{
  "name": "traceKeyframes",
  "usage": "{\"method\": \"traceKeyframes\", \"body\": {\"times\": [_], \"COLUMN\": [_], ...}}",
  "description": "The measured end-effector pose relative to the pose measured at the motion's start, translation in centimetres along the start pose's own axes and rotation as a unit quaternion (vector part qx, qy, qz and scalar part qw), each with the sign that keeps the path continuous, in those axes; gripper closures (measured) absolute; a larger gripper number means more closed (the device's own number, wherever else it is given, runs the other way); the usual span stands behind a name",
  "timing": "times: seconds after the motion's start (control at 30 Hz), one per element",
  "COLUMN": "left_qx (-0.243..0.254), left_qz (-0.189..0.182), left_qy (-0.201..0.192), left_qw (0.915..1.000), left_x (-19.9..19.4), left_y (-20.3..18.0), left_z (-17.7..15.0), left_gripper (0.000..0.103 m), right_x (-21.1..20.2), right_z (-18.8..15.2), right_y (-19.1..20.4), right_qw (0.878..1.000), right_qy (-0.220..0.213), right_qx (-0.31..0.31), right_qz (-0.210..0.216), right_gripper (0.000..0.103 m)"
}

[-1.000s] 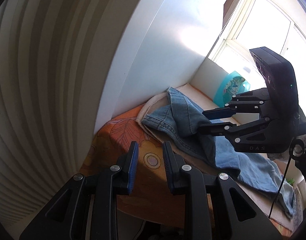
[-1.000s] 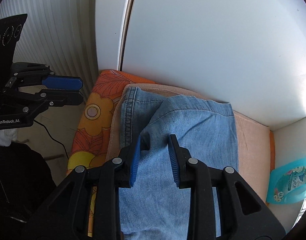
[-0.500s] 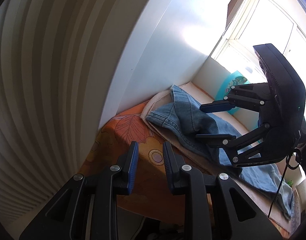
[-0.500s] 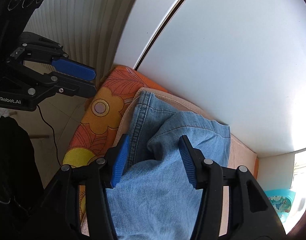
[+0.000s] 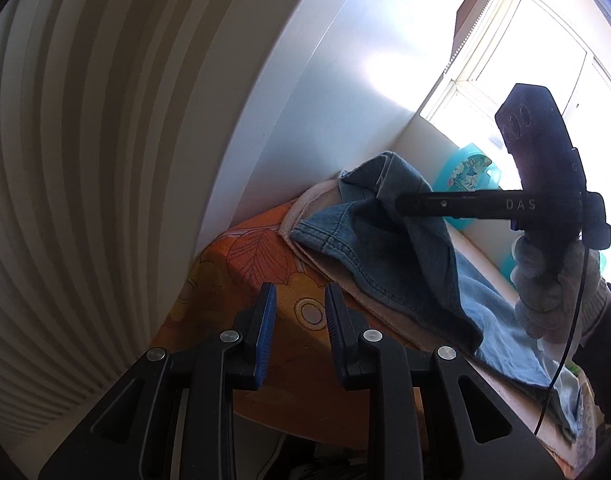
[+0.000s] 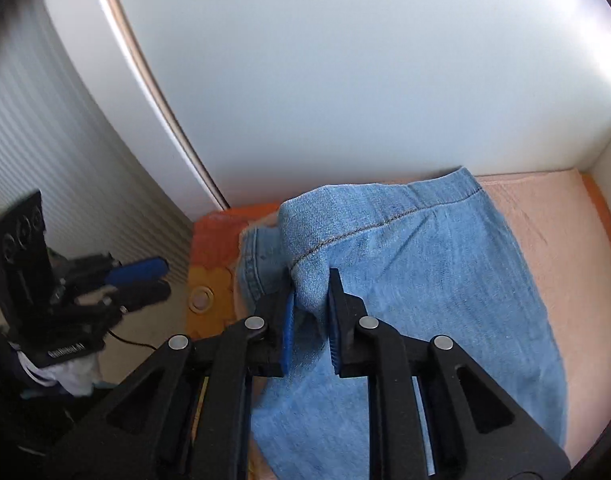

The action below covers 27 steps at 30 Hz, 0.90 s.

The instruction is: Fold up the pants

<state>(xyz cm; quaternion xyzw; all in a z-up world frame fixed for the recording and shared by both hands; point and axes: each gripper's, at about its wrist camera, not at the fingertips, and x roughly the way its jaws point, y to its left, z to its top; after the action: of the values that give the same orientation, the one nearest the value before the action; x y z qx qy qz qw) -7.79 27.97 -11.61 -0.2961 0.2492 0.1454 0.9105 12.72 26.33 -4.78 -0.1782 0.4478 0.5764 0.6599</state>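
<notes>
Since half a second ago the right gripper [image 6: 310,322] has narrowed from a wide spread and now pinches a raised fold of the pants [image 6: 417,264], lifting the denim into a peak.

Right wrist view: the fold sits clamped between the blue pads [image 6: 287,332]; the remaining denim lies on the peach cloth [image 6: 553,216], toward the back wall. The left gripper [image 6: 143,280] hangs well apart, off the orange floral cover's [image 6: 213,248] left edge.

Left wrist view: the left gripper [image 5: 299,316] stands narrowly parted, holding nothing, over the orange cover's near left corner. Only here do the gloved hand [image 5: 553,280], the teal bottle [image 5: 465,168] at the far corner and the window show. The pants [image 5: 385,248] rise beneath the right gripper [image 5: 405,202], leaving the orange strip between them bare.
</notes>
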Motion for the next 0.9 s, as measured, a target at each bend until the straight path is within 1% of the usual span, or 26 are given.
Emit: {"method": "traceKeyframes", "body": {"times": [0.07,0.1,0.13,0.17,0.2,0.27,0.37,0.43,0.5,0.6,0.67,0.7,0.73,0.83,0.9], "left_qx": [0.001,0.001,-0.001,-0.001,-0.001,-0.001,0.005,0.008,0.017,0.032,0.046,0.055,0.063,0.087,0.107], "left_qz": [0.001,0.001,0.001,0.001,0.002,-0.002,-0.009,-0.016,-0.021,-0.037,-0.054,-0.065,-0.071,-0.098,-0.116], "left_qy": [-0.002,-0.003,-0.004,-0.005,-0.006,-0.005,-0.003,-0.004,-0.005,-0.002,0.002,0.006,0.006,0.021,0.034], "left_qw": [1.0,1.0,1.0,1.0,1.0,1.0,0.9999,0.9998,0.9996,0.9988,0.9975,0.9964,0.9954,0.9912,0.9869], "left_x": [-0.2,-0.4,-0.4,-0.4,-0.5,-0.7,-0.6,-0.6,-0.6,-0.4,-0.1,0.2,0.4,1.5,2.5], "left_y": [0.1,0.2,0.3,0.3,0.3,0.2,-0.3,-0.9,-1.7,-3.1,-4.4,-5.0,-5.7,-8.0,-9.7], "left_z": [0.1,0.1,0.2,0.3,0.3,0.3,0.5,0.7,0.9,1.5,1.8,2.0,2.1,2.4,2.5], "left_gripper": [0.08,0.08,0.08,0.08,0.08,0.08,0.08,0.08,0.08,0.08,0.08,0.08,0.08,0.08,0.08], "right_x": [-0.1,0.2,0.6,1.1,1.4,1.5,0.7,-0.1,-1.6,-5.1,-7.8,-9.5,-11.0,-14.8,-16.7], "right_z": [0.3,0.3,0.2,0.2,0.2,0.2,0.2,0.3,0.1,-0.9,-2.4,-3.3,-4.4,-7.9,-10.5], "right_y": [-1.0,-1.3,-1.5,-1.5,-1.4,-0.8,0.3,0.3,-0.2,-1.6,-2.4,-3.6,-4.1,-5.8,-7.0], "right_qw": [0.997,0.995,0.993,0.991,0.99,0.991,0.996,0.998,0.999,0.997,0.994,0.992,0.989,0.978,0.97], "right_qy": [-0.004,0.003,0.01,0.019,0.025,0.023,0.014,0.003,-0.015,-0.052,-0.077,-0.089,-0.102,-0.128,-0.139], "right_qx": [0.057,0.071,0.081,0.087,0.089,0.077,0.048,0.038,0.038,0.053,0.064,0.069,0.074,0.109,0.134], "right_qz": [0.047,0.068,0.085,0.099,0.105,0.104,0.071,0.052,0.034,-0.008,-0.036,-0.058,-0.077,-0.125,-0.146], "right_gripper": [0.087,0.079,0.075,0.065,0.058,0.057,0.057,0.057,0.057,0.057,0.057,0.057,0.057,0.057,0.057]}}
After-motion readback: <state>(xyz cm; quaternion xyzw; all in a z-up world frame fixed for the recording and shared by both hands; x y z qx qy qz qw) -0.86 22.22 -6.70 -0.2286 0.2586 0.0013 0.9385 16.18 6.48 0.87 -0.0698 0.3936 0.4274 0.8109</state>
